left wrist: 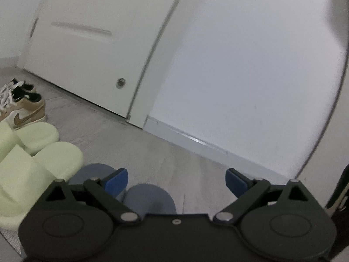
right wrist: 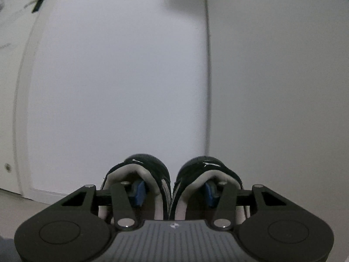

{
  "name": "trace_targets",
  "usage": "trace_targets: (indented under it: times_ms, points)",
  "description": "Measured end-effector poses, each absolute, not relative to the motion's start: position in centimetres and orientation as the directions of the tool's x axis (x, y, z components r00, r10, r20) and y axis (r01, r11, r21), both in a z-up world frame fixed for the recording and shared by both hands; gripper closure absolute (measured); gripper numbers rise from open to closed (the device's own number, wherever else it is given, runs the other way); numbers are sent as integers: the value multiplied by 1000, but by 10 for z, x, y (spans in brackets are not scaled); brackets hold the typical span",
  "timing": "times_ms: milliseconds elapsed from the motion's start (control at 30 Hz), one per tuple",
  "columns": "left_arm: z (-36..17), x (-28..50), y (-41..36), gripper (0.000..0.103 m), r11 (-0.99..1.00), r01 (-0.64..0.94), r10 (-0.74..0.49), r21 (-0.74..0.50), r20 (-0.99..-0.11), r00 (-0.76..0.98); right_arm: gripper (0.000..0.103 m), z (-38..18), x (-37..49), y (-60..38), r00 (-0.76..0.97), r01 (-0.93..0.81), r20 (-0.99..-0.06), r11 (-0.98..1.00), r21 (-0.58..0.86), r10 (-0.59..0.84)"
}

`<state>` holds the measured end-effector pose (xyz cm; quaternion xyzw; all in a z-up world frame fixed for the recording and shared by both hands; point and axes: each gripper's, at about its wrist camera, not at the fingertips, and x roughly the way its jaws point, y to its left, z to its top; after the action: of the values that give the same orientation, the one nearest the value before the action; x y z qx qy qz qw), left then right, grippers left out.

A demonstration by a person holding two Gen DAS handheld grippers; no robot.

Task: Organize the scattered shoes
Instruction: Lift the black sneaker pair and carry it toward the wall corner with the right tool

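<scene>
The right gripper [right wrist: 174,193] holds a pair of black sneakers [right wrist: 172,181] pinched together: one blue pad [right wrist: 139,192] sits inside each shoe's pale padded collar, pressing the two inner walls against each other, with toes pointing toward twelve o'clock at the white wall [right wrist: 122,87]. The left gripper [left wrist: 176,183] is spread wide and empty above the grey floor [left wrist: 130,148]. From it the row of sorted shoes runs toward nine and ten o'clock: blue slippers [left wrist: 150,196] just below its left finger, chunky pale-green foam slides [left wrist: 37,159] next, then tan-and-black laced sneakers [left wrist: 24,107], all heels-out along the white door [left wrist: 87,54]. The open floor at the left gripper's one o'clock looks like the likely slot, so the right gripper is better placed.
</scene>
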<state>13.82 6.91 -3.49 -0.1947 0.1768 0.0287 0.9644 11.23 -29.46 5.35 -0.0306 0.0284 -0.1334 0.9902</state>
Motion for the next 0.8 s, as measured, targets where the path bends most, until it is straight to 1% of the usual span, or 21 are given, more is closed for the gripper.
trace_targets:
  times_ms: [67,133,233,300,367,533,633,733,800]
  points:
    - [-38,143,51,5,950,-73,-55,-303,-396,917,52,51,112,-314,951,298,-63,953,-59,-302]
    - [-39,145,43,5,958,-37,-87,-284,-410,908,52,44,111,-327,936,342,-84,940,-18,-342]
    - [-43,150,27,5,972,1,-109,-236,-445,889,52,31,114,-345,901,417,-150,908,42,-407]
    - [-46,152,21,5,980,17,-109,-197,-467,878,52,24,122,-357,875,464,-210,881,97,-437]
    - [-48,156,16,4,984,28,-111,-175,-485,867,53,20,128,-357,867,481,-200,871,94,-457]
    - [-55,173,7,2,980,33,-132,-198,-515,847,52,10,148,-351,870,480,-184,871,107,-457]
    - [-58,184,4,2,977,45,-148,-210,-508,849,52,2,165,-351,884,451,-182,888,95,-429]
    - [-59,195,2,2,968,53,-173,-245,-499,849,52,-5,189,-353,889,434,-202,896,92,-410]
    - [-58,202,-3,2,964,60,-186,-260,-494,849,52,-11,215,-360,885,429,-241,899,93,-398]
